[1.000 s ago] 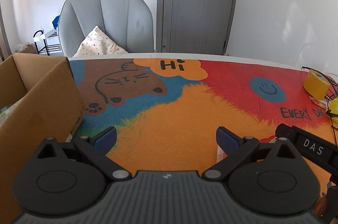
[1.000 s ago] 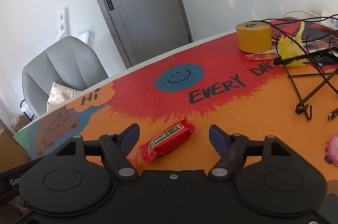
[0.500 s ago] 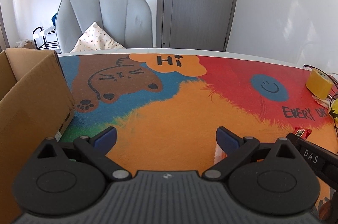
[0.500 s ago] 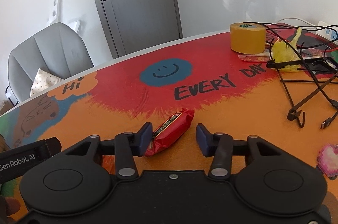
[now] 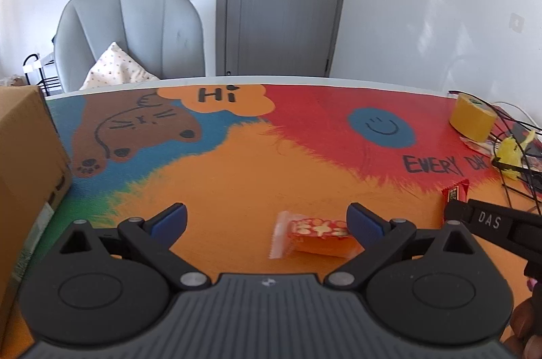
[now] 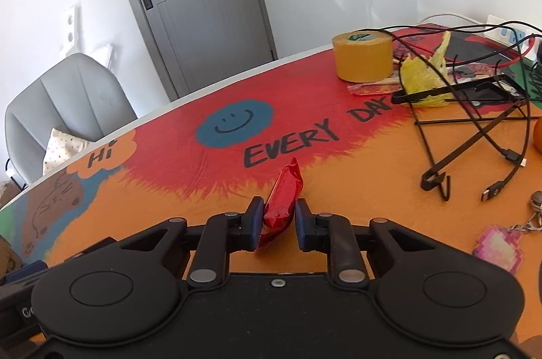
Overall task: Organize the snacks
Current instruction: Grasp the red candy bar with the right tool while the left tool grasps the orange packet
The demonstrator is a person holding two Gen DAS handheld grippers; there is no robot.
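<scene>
A red wrapped snack bar (image 6: 283,198) stands tilted on the colourful table mat, and my right gripper (image 6: 278,225) is shut on its near end, both blue pads pressing its sides. Its far end (image 5: 455,191) shows in the left wrist view beside the right gripper's black arm. My left gripper (image 5: 267,223) is open, low over the orange part of the mat. An orange-and-clear snack packet (image 5: 313,237) lies flat between its fingers, close against the right finger (image 5: 364,223), untouched by the left one.
A cardboard box (image 5: 28,169) stands at the left edge. At the right lie a yellow tape roll (image 6: 362,56), a yellow wrapper (image 6: 423,72), black cables and a wire stand (image 6: 474,135), and a pink keychain (image 6: 498,245). A grey chair (image 5: 132,34) stands behind the table.
My right gripper closed from wide open onto the red snack bar, which tipped up on end. My left gripper shifted right, away from the box, bringing the orange packet between its fingers.
</scene>
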